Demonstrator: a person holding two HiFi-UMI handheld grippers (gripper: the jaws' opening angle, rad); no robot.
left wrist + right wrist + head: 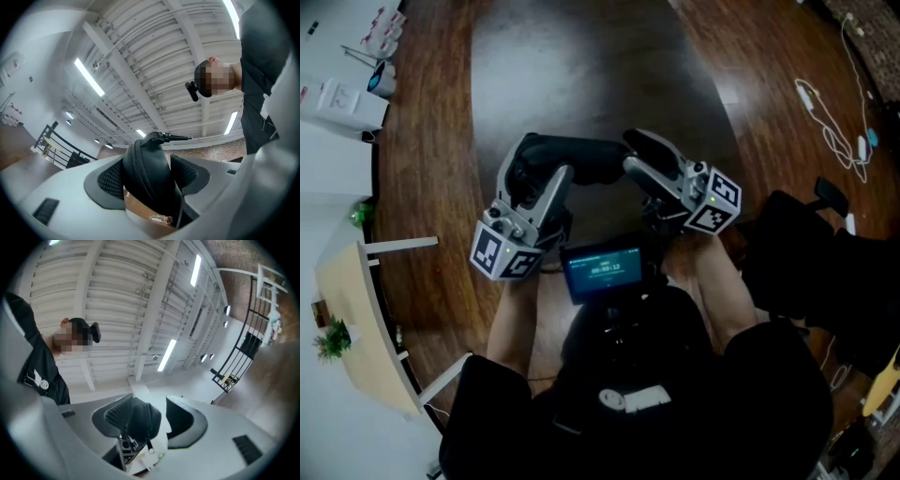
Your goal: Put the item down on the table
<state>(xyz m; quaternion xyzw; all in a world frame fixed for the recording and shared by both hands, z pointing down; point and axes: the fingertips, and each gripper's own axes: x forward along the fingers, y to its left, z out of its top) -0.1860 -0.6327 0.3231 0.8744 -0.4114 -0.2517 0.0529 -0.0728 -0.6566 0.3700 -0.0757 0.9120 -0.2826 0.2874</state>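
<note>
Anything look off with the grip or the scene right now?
Yes: the black zip case hangs between both claws over the wooden floor, with no table beneath it. The left claw clamps it, but in the right claw it touches one pad only.

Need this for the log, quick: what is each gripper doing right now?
Left gripper: closed on the black zippered case.
Right gripper: open, the case's end between its jaws, against one pad only.

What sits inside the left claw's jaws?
A black zippered pouch fills the left claw, touching both pads. Its closed shell hides any contents, and the claw body covers its lower end.
</note>
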